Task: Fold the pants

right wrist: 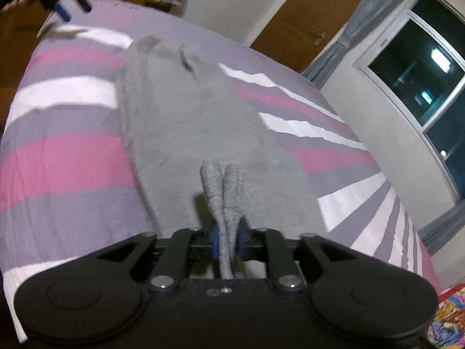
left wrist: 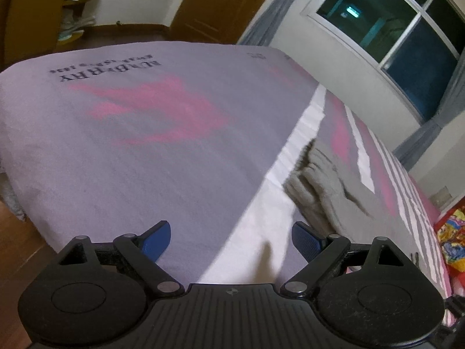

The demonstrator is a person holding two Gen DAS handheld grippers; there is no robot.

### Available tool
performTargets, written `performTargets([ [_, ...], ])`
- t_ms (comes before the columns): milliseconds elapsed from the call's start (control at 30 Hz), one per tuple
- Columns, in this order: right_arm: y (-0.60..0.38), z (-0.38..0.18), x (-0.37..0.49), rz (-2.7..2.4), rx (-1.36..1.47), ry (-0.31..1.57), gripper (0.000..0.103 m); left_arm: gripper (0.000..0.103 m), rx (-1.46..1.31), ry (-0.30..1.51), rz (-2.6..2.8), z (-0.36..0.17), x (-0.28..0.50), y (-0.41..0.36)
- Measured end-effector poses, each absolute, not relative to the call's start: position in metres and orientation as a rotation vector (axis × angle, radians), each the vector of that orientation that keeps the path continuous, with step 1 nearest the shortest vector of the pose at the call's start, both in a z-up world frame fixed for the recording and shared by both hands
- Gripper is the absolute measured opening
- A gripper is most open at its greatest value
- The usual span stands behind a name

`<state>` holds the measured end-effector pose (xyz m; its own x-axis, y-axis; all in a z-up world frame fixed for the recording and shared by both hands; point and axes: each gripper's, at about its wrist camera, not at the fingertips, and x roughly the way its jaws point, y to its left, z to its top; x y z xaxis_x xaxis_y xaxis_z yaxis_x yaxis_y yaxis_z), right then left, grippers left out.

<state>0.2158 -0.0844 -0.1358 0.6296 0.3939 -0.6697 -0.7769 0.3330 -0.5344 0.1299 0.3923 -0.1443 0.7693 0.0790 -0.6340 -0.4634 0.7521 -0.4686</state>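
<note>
We have the soft grey fleece pants (right wrist: 186,122) lying lengthwise on the bed's striped pink, grey and white cotton cover (right wrist: 66,157), spread fairly flat so that one end can be carried over the other. From the left wrist view the same pants (left wrist: 322,186) show as a bunched, ridged edge resting across a white stripe of the cover, to the right of the open jaws and ahead of them.

Our right gripper (right wrist: 227,240) is pinched tight on a doubled edge of the grey fabric — two rolled lips of fleece stand up between the blue pads, and the cloth runs back under the tool. We judge this grip is meant to keep both layers together while that end is carried toward the far end.

Our left gripper (left wrist: 231,241) stands wide apart, its blue pads (left wrist: 157,240) holding nothing and touching nothing we can see; it hangs above the cover, near the bunched edge but not on it. In the right wrist view it appears at the far corner of the bed, blurred. We take it that it is placed there to pin or catch the far end — that is a guess.
</note>
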Motion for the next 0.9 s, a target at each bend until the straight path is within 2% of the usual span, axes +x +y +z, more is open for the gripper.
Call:
performTargets([
  [233,-0.125,-0.091,0.178,0.719,-0.595,0.394,0.024,0.089,-0.64,0.625,0.157,-0.127,0.166,0.341],
  [433,-0.215,-0.067,0.189,0.311,-0.181,0.505,0.025,0.089,-0.683,0.653,-0.186,-0.115,0.233,0.245],
  [533,-0.261,-0.067,0.191,0.191,0.038,0.558,0.027,0.089,-0.736,0.763,-0.369,-0.125,0.273,0.189],
  [733,-0.298,-0.08,0.202,0.172,0.221,0.652,0.027,0.086,-0.707,0.93,-0.462,-0.145,0.32,0.124],
  [767,-0.301,-0.084,0.205,0.166,0.245,0.668,0.027,0.08,-0.712,0.944,-0.471,-0.147,0.323,0.121],
  [833,-0.308,-0.093,0.207,0.162,0.285,0.689,0.028,0.044,-0.729,0.994,-0.487,-0.153,0.331,0.113],
  [900,-0.31,-0.1,0.208,0.148,0.308,0.698,0.031,0.033,-0.693,1.027,-0.488,-0.157,0.336,0.104],
])
